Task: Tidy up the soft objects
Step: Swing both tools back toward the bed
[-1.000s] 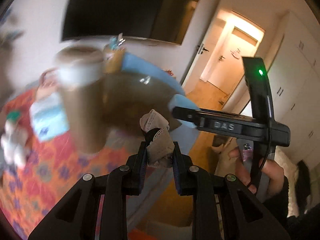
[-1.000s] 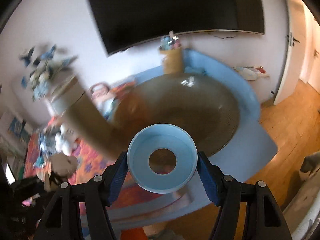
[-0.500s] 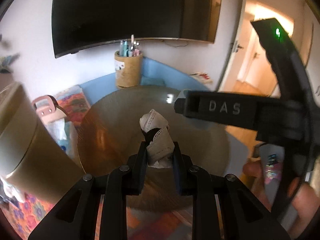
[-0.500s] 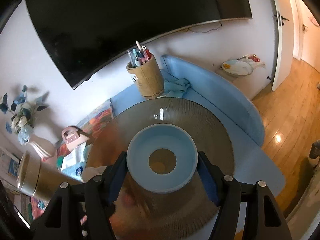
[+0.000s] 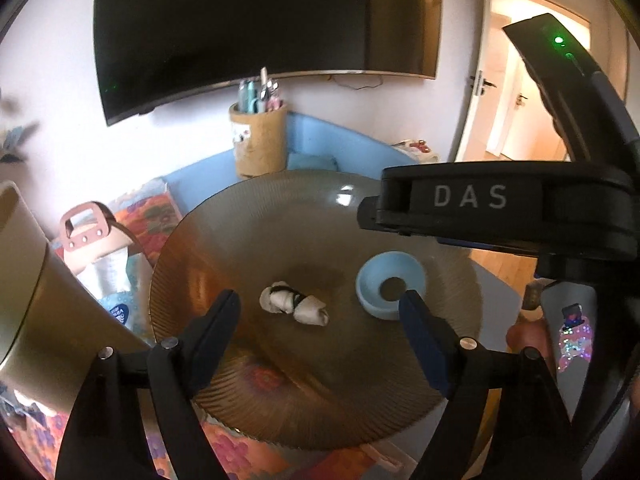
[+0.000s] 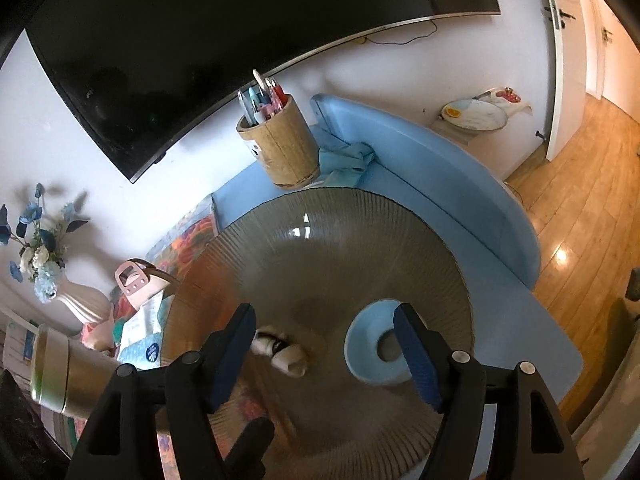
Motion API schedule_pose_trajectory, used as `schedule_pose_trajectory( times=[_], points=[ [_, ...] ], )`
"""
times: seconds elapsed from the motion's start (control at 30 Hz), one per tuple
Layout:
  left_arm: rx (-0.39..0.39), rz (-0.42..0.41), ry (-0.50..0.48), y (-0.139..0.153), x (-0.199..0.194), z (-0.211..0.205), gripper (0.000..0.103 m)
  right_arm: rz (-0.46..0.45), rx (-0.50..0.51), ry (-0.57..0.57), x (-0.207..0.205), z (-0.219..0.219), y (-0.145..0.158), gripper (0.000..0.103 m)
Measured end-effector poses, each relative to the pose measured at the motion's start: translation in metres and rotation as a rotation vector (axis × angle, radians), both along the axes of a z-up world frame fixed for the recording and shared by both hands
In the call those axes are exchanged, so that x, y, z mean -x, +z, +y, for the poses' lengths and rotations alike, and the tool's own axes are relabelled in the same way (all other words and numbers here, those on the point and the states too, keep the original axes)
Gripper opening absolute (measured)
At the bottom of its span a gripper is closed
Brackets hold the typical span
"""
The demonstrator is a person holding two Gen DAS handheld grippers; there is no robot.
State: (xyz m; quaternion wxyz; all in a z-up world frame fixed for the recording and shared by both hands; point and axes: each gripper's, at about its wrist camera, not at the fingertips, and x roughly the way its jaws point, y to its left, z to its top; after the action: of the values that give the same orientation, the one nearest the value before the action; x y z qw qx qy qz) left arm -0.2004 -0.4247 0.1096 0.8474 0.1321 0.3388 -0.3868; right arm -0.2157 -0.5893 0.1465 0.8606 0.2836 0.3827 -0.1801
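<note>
Left wrist view shows a room with white walls, one large dark screen (image 5: 264,28) on the wall and a wooden floor (image 6: 580,208) at the right. One blue table (image 6: 436,168) carries one big round ribbed glass plate (image 5: 280,412). On the plate lie one blue ring (image 5: 390,290) and one small rolled white cloth (image 5: 294,305), near each other but apart. The cloth lies flat, its long axis going from upper left to lower right. One wooden holder (image 6: 280,148) with pens stands behind the plate. The left gripper (image 5: 320,318) is opening, released, the cloth beyond its fingers. The right gripper (image 6: 324,338) is opening too; its right finger overlaps the ring, contact unclear
</note>
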Motion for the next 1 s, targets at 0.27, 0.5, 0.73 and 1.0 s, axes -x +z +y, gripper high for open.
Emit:
schedule_pose_trajectory(
  times=[0.27, 0.5, 0.73, 1.0],
  points=[
    [0.038, -0.03, -0.103, 0.016, 0.036, 0.013, 0.08, -0.043, -0.002, -0.014, 0.036, 0.011, 0.016, 0.07],
    [0.049, -0.001, -0.285, 0.03, 0.083, 0.066, 0.08, -0.068, 0.11, 0.038, 0.087, 0.049, 0.034, 0.092],
    [0.064, 0.069, -0.19, 0.034, 0.056, 0.148, 0.08, 0.023, 0.187, 0.207, 0.096, 0.114, 0.02, 0.092],
    [0.019, 0.19, 0.1, -0.002, -0.007, 0.268, 0.08, 0.076, 0.26, 0.563, 0.059, 0.238, 0.0, 0.092]
  ],
)
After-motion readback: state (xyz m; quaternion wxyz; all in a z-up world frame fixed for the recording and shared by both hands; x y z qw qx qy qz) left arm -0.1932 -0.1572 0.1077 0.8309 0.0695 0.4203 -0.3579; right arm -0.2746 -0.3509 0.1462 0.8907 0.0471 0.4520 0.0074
